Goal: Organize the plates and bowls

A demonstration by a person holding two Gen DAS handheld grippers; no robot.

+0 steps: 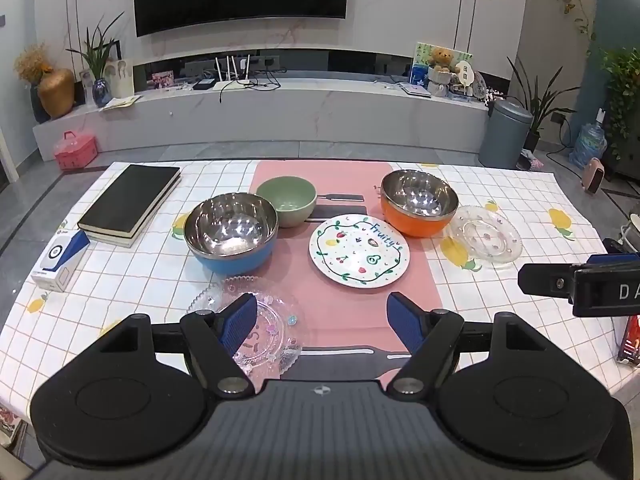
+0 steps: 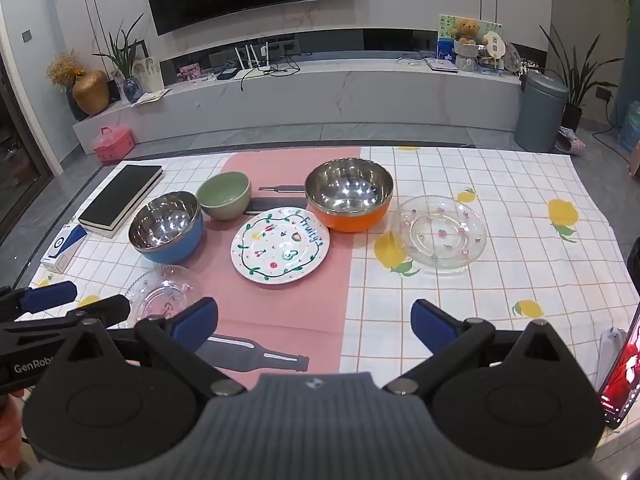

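On the table stand a blue steel-lined bowl [image 1: 231, 233], a green bowl [image 1: 287, 200] and an orange steel-lined bowl [image 1: 419, 203]. A white fruit-painted plate [image 1: 359, 249] lies in the middle. One clear glass plate [image 1: 487, 235] lies right of the orange bowl. Another clear glass plate [image 1: 264, 322] lies near the front, partly under my left gripper's left finger. My left gripper [image 1: 322, 322] hangs open above the table's front, empty. My right gripper [image 2: 314, 326] is open and empty too, with the orange bowl [image 2: 349, 195] and white plate [image 2: 280, 245] ahead.
A black book [image 1: 130, 200] and a small blue-white box [image 1: 60, 258] lie at the table's left. A phone with a red screen [image 2: 624, 368] sits at the right edge. Beyond the table are a TV bench, a grey bin [image 1: 505, 134] and plants.
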